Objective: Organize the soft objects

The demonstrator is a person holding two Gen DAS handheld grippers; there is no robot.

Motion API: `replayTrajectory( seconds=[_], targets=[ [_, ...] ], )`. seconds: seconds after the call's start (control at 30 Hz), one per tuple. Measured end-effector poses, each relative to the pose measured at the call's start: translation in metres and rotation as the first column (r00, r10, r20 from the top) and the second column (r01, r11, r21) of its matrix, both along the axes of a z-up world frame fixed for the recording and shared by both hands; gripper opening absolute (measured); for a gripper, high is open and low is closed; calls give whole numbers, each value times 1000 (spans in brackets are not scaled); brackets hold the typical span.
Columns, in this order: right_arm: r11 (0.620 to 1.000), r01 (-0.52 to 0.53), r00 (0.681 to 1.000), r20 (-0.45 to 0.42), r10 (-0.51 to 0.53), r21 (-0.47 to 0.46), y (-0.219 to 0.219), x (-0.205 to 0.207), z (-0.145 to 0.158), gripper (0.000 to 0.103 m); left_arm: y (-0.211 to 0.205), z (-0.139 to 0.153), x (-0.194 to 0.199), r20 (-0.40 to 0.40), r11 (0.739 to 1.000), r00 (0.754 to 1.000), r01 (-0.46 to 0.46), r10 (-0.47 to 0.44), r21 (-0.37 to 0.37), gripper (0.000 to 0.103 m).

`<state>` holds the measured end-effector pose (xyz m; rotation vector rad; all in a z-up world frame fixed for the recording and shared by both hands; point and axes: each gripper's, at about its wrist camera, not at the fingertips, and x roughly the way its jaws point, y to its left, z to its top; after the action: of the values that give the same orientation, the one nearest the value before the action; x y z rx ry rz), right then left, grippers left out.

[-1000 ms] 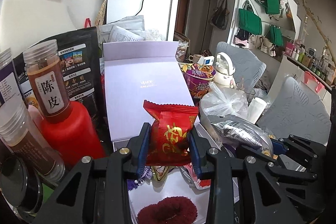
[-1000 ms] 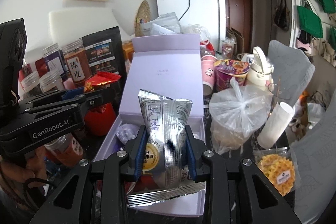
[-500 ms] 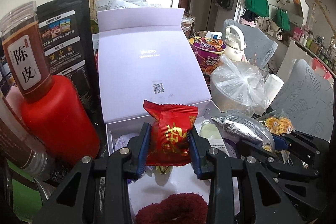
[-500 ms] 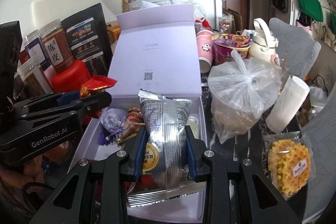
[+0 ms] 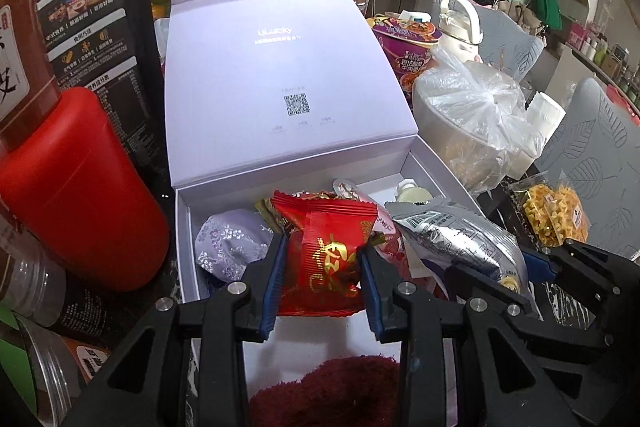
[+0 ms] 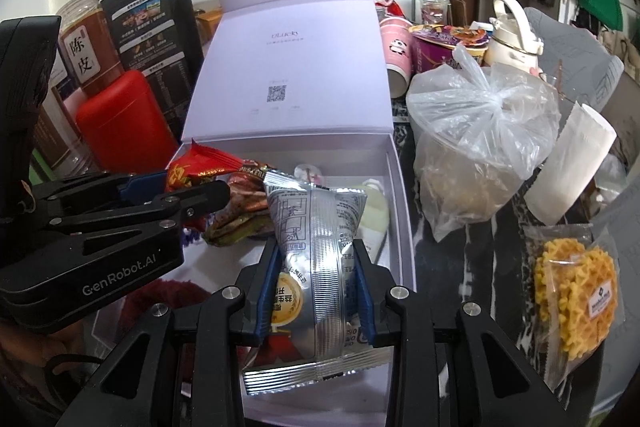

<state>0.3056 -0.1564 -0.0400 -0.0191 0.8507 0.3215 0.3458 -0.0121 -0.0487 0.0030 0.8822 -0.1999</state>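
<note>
My left gripper [image 5: 322, 259] is shut on a red snack packet [image 5: 326, 255] with gold print, held over the open lavender box [image 5: 184, 227]. My right gripper [image 6: 316, 267] is shut on a silver foil packet [image 6: 316, 239], held over the same box [image 6: 400, 187]. The box holds a lilac fabric pouch [image 5: 228, 247], several wrapped snacks [image 6: 240, 211], a pale bottle [image 6: 374, 211] and a dark red fuzzy item [image 5: 328, 395]. Each gripper shows in the other's view, the left [image 6: 192, 187] and the right [image 5: 520, 267].
The box lid [image 5: 280, 87] stands open at the back. A red canister [image 5: 76, 187] and jars crowd the left. A tied plastic bag [image 6: 480, 131], a paper roll [image 6: 568, 163] and a packet of yellow waffles [image 6: 572, 291] lie to the right.
Both grippers have moved forward and down toward the open box, still holding their packets. The box interior now fills more of both views.
</note>
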Motion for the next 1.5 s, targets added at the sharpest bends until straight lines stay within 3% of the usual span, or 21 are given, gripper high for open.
replayTrajectory(
  seconds=[0.33,0.47,0.5,0.57,0.6,0.63,1.17,1.5],
  targets=[
    [999,7,1000,-25,-8,-34,3,1,-8,37,2,-21,8,-75,999,996,-35,36,14,34],
    [998,25,1000,-11,-25,-51,3,-1,-4,57,4,-26,11,-117,998,992,-51,53,26,36],
    [998,26,1000,-7,-27,-52,2,-2,-2,57,4,-25,10,-112,997,992,-57,62,42,42],
    [997,35,999,-4,-35,-65,0,-3,0,58,3,-23,7,-94,996,993,-67,73,65,66],
    [997,41,999,-1,-41,-69,-1,-4,1,58,3,-21,5,-87,996,994,-68,74,65,85],
    [996,45,999,1,-45,-71,-2,-5,2,58,3,-19,4,-81,996,994,-69,73,61,89],
    [994,82,996,52,-79,-71,-12,-27,33,59,-1,17,-18,-10,996,997,-71,71,54,89],
    [993,90,989,128,-80,-73,-10,-51,66,59,5,62,-44,95,996,992,-84,80,35,89]
  ],
)
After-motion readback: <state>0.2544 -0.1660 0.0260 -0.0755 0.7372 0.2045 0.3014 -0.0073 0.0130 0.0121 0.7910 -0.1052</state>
